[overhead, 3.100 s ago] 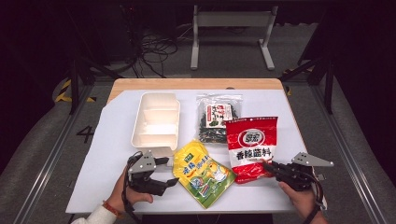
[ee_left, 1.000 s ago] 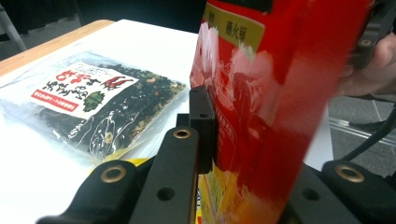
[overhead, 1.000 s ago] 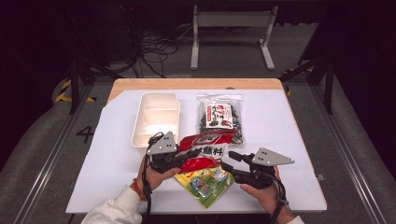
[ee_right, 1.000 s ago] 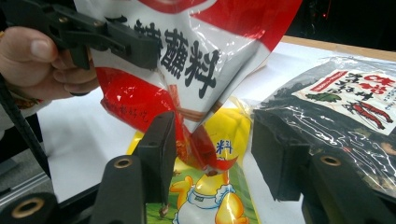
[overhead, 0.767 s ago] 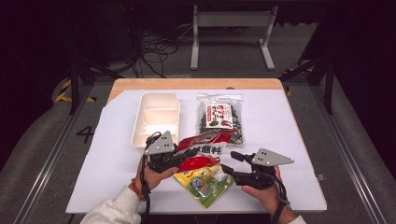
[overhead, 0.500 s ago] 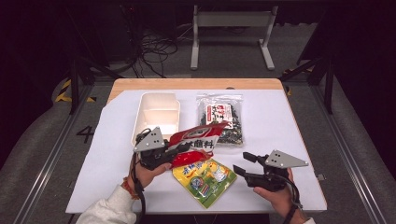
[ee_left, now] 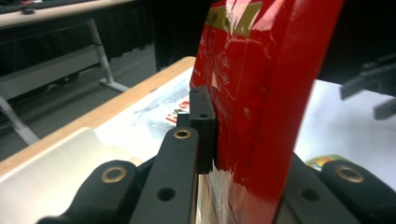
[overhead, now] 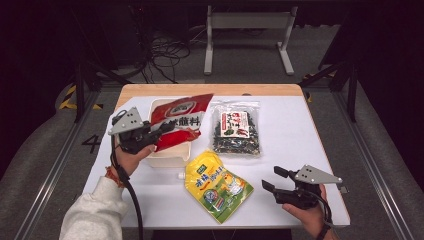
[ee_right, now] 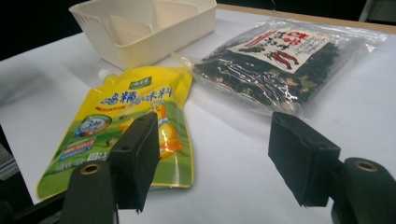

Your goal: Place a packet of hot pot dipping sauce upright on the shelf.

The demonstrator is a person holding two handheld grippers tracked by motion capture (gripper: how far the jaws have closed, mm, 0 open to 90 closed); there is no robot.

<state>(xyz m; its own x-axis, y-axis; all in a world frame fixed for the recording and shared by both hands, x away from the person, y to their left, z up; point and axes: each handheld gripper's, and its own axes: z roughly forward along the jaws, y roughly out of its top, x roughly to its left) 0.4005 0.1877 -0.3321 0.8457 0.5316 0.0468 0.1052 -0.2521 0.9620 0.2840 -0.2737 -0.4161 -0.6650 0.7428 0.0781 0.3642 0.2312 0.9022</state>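
Since a second ago we see the red pouch (overhead: 179, 120) carried over the white tray (overhead: 167, 159), clamped in the left gripper (overhead: 161, 131); right gripper (overhead: 272, 181) empty, jaws just opening.

- A white-topped table (overhead: 310, 150) with a wooden far edge is carrying everything.
- A cream divided tray (overhead: 167, 159) is sitting at its left.
- A clear bag of dark dried food (overhead: 235, 129) is lying just beside the tray.
- A yellow spouted pouch (overhead: 217, 186) is lying near the front edge.
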